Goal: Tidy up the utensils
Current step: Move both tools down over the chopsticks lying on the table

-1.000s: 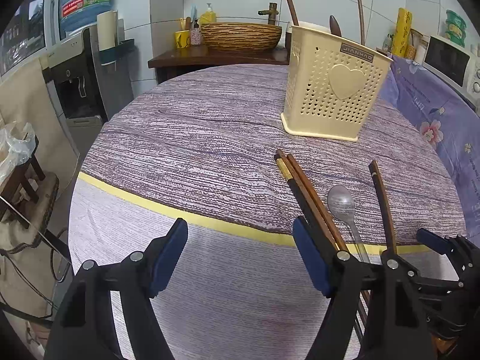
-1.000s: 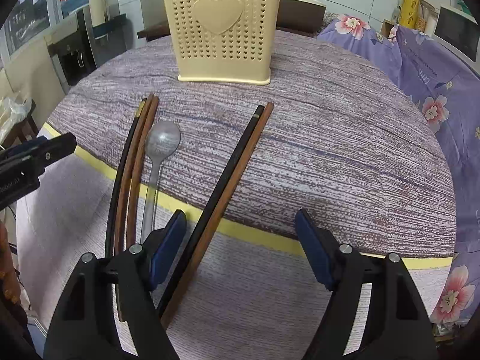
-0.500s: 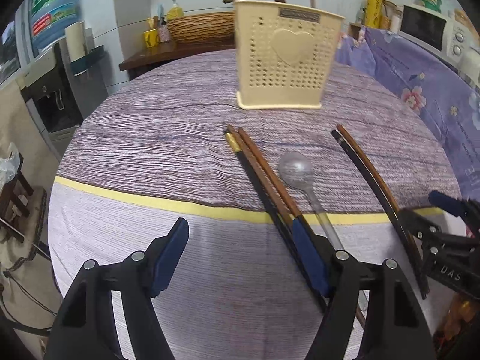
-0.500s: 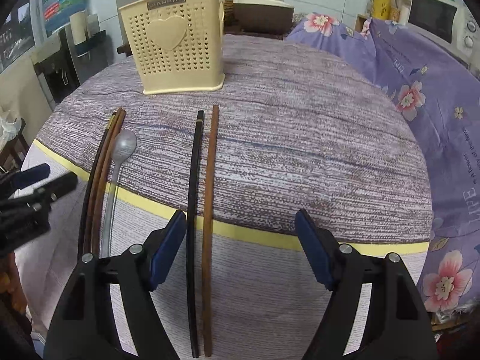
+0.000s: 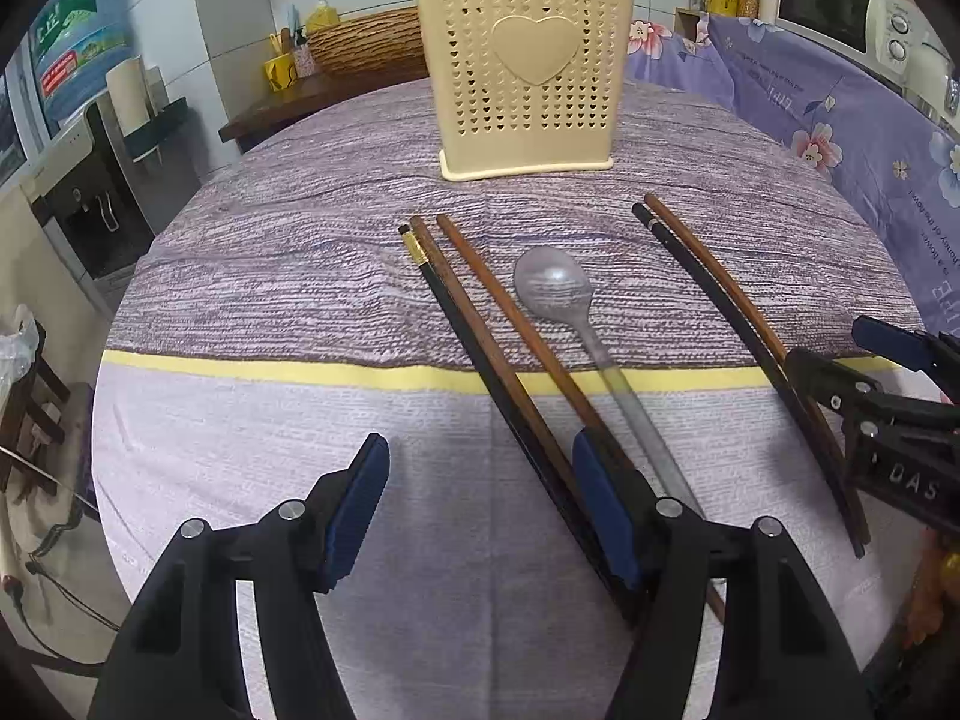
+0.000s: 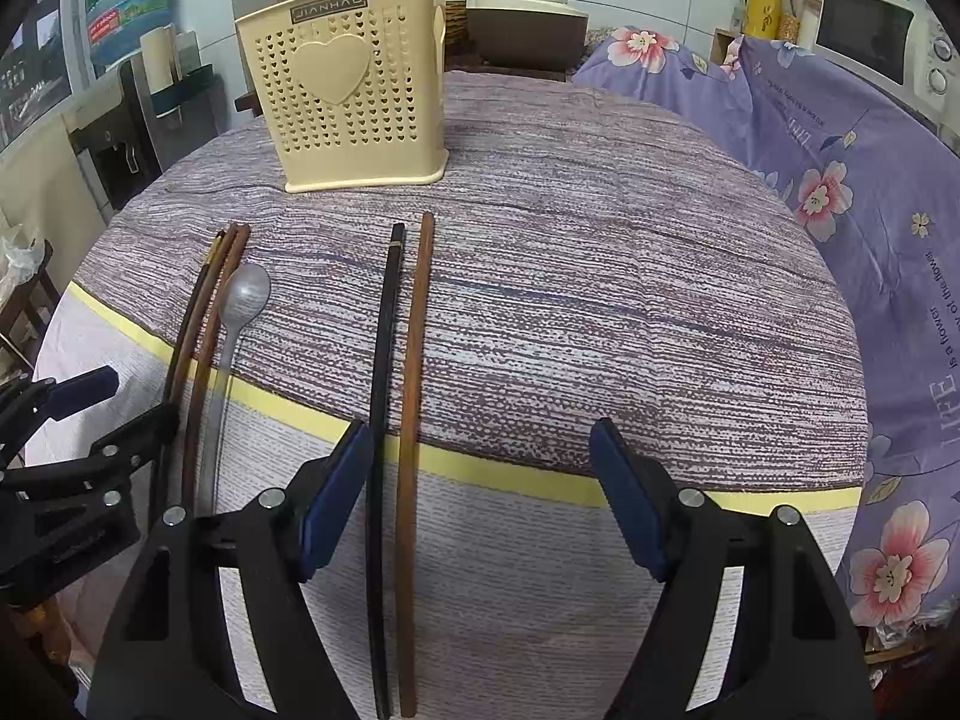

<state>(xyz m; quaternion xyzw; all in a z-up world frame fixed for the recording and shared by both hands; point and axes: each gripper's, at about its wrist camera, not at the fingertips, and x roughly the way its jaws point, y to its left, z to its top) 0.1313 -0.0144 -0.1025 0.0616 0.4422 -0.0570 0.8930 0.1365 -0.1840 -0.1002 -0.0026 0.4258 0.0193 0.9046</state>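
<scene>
Left gripper [image 5: 474, 504] jaws closing, nothing between the pads, only bare cloth. Its right pad sits over the near ends of the left chopstick group [image 5: 480, 342]: one black with a gold tip, two brown, lying side by side on the bench [image 5: 270, 276]. Can't tell if the pad touches them. Clear plastic spoon [image 5: 555, 291] lies just right of that group, bowl toward the holder. Right gripper [image 6: 477, 495] jaws apart, gripping nothing; the second chopstick pair [image 6: 399, 408], one black and one brown, runs between them, close to the left pad, not pinched. Cream perforated utensil holder [image 5: 525, 69] stands upright at the far side of the bench, with a few handles sticking out the top.
</scene>
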